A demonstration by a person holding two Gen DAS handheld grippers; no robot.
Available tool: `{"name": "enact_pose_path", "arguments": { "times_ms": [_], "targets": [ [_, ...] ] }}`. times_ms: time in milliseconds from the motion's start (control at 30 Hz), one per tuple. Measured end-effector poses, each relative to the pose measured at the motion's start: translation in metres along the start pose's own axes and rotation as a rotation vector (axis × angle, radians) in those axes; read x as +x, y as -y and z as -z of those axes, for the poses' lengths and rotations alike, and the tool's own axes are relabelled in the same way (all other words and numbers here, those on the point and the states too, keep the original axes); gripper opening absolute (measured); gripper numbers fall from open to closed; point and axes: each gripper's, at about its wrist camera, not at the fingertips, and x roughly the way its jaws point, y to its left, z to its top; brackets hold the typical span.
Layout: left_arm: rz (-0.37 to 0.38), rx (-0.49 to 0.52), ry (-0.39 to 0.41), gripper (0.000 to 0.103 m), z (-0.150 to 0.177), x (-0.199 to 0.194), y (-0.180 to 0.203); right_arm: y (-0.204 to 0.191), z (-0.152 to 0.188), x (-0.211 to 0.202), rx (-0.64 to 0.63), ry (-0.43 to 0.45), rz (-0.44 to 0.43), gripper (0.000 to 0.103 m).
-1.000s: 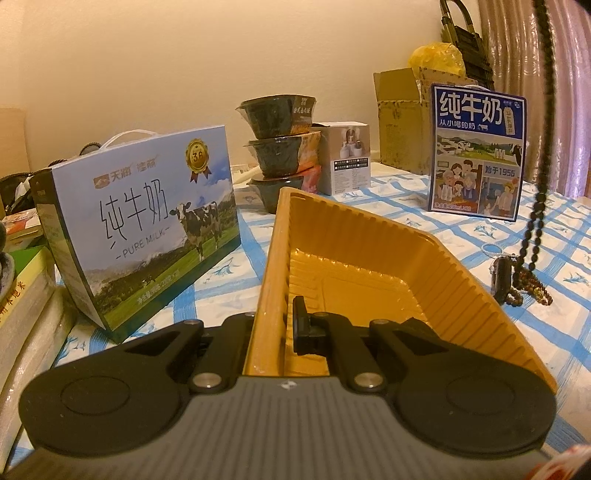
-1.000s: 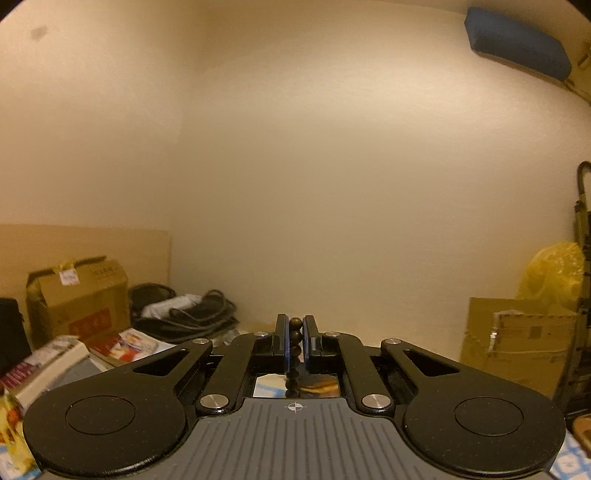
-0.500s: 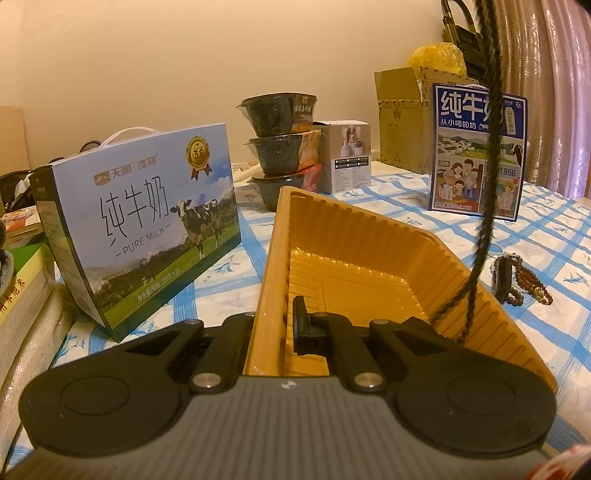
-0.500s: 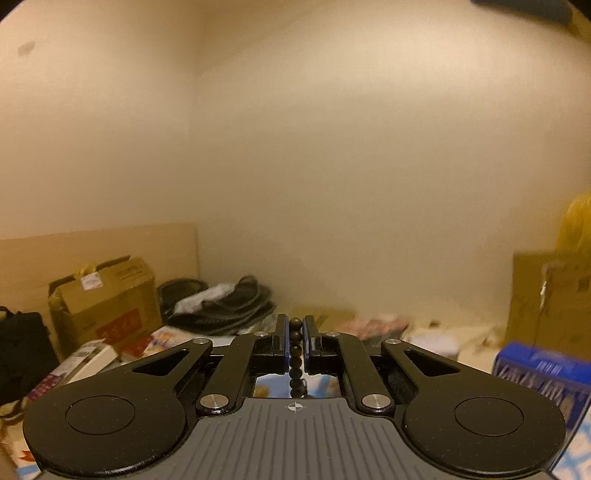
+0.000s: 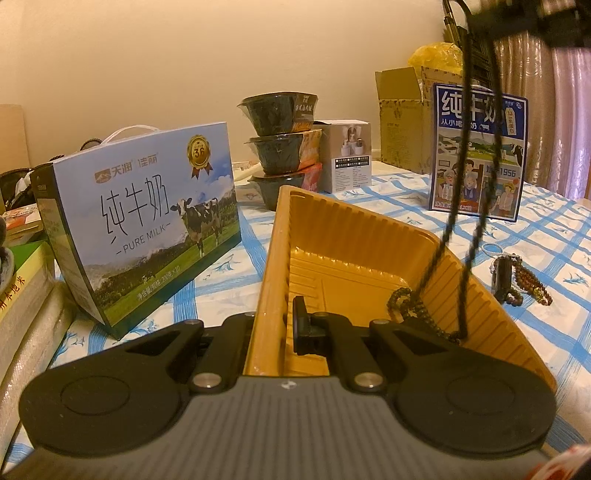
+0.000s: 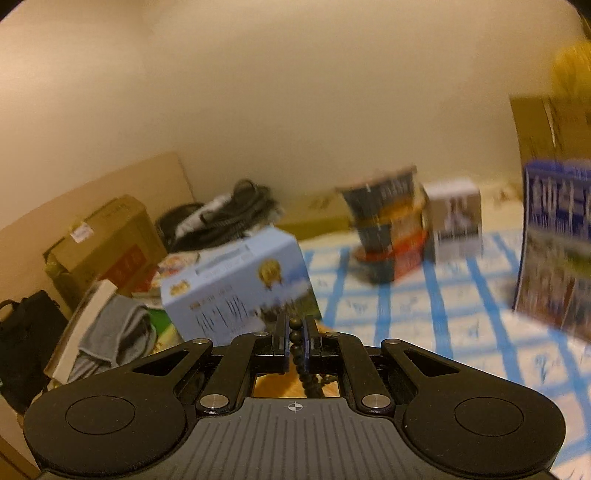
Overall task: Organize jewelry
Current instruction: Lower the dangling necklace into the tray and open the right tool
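Note:
My left gripper (image 5: pixel 275 325) is shut on the near left wall of a yellow plastic tray (image 5: pixel 354 236), which rests tilted on the checked tablecloth. A long dark bead necklace (image 5: pixel 456 192) hangs down from the top right, and its lower end coils on the tray floor (image 5: pixel 410 306). My right gripper (image 6: pixel 294 341) is shut on the bead necklace (image 6: pixel 295 336), with beads showing between the pads. In the left wrist view the right gripper (image 5: pixel 550 22) shows only as a dark blur above the tray. A brown bead bracelet with a dark fob (image 5: pixel 521 278) lies on the cloth right of the tray.
A light blue milk carton box (image 5: pixel 144 221) stands left of the tray, and a dark blue milk box (image 5: pixel 478 155) stands behind right. Stacked dark bowls (image 5: pixel 280 144) and a small white box (image 5: pixel 351 155) sit at the back. Books (image 5: pixel 22 295) are piled at far left.
The right gripper has come down and leftward with the necklace. The necklace's hanging end, earlier beside the tray over the bracelet, now lies coiled inside the tray. The left gripper kept still.

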Motion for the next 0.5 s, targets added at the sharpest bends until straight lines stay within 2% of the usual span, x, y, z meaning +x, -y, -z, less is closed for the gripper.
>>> {"name": "enact_pose_path", "arguments": {
  "times_ms": [200, 267, 367, 500],
  "targets": [
    [-0.001, 0.002, -0.001, 0.005, 0.000, 0.000, 0.000, 0.012, 0.026, 0.025, 0.043, -0.077, 0.021, 0.007],
    [-0.001, 0.002, -0.002, 0.005, 0.000, 0.000, 0.000, 0.011, 0.030, 0.030, 0.040, -0.077, 0.018, 0.007],
    [-0.001, 0.004, -0.002, 0.005, 0.000, 0.000, 0.000, 0.007, 0.026, 0.027, 0.042, -0.010, -0.029, 0.007],
    [0.002, 0.005, 0.000, 0.005, -0.001, -0.001, 0.001, 0.006, 0.018, 0.020, 0.047, 0.103, -0.051, 0.007]
  ]
}}
